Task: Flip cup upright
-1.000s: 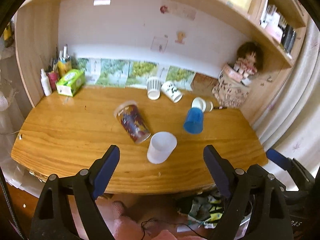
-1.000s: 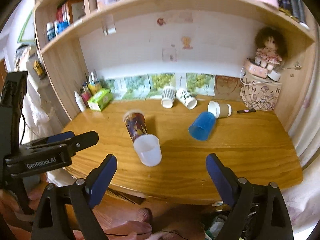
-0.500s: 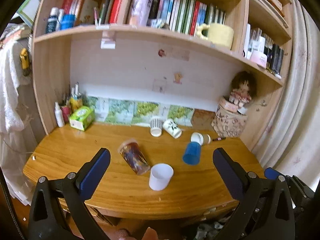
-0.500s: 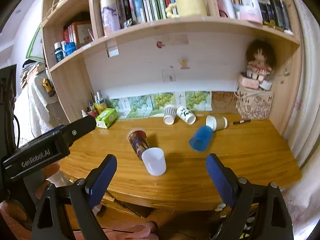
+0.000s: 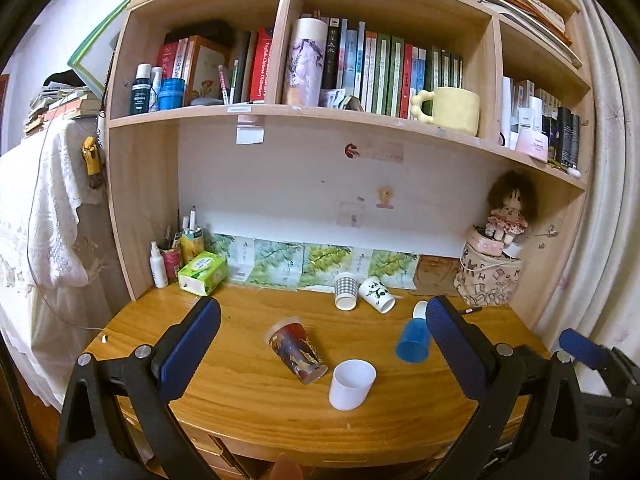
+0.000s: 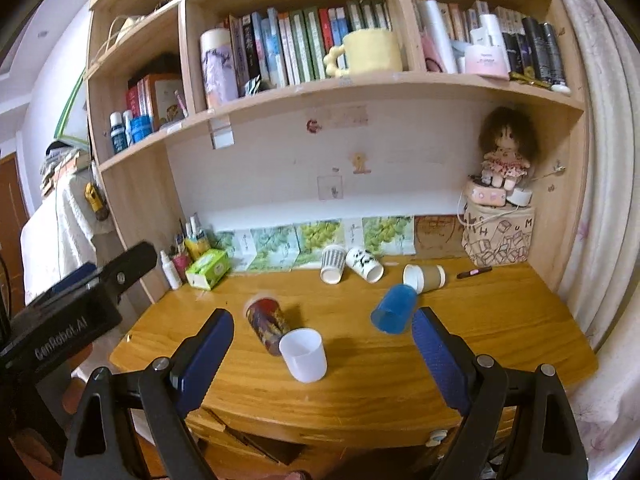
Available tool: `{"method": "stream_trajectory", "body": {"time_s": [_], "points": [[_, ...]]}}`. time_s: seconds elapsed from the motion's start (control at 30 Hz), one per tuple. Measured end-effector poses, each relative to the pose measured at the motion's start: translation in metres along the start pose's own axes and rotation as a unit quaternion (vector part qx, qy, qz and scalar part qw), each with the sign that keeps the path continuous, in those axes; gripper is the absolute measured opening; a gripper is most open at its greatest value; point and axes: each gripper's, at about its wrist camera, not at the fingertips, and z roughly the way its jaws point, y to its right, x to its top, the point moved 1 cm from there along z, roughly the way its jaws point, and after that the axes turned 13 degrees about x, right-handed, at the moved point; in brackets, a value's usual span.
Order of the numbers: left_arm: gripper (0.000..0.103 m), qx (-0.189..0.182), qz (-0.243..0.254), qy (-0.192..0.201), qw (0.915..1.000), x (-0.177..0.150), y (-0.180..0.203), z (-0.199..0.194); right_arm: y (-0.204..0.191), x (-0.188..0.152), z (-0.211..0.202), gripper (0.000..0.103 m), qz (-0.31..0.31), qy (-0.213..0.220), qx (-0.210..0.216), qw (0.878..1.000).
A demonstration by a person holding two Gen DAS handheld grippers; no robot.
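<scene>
Here my left gripper (image 5: 320,344) and right gripper (image 6: 322,344) both hang off the desk's (image 5: 248,392) front edge, jaws spread wide and holding nothing. The white cup (image 5: 352,385) lies near that front edge, apparently tipped with its mouth towards me, touching the patterned cup (image 5: 297,348); the blue cup (image 5: 413,346) lies further right.
</scene>
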Motion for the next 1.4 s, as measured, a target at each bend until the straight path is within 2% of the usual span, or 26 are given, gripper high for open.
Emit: {"method": "stream_trajectory", "body": {"time_s": [0.27, 0.9, 1.4], "points": [[0.103, 0.014, 0.003, 0.012, 0.9998, 0.002, 0.001, -0.004, -0.003, 0.007, -0.008, 0.091, -0.011, 0.031, -0.009, 0.999], [0.103, 0.016, 0.026, 0.014, 0.9994, 0.002, 0.007, -0.007, -0.001, 0.006, -0.01, 0.091, 0.002, 0.036, -0.012, 0.999], [0.103, 0.012, 0.035, -0.004, 0.9993, -0.003, 0.008, -0.006, -0.002, 0.001, -0.013, 0.091, 0.01, 0.028, -0.014, 0.999]]}}
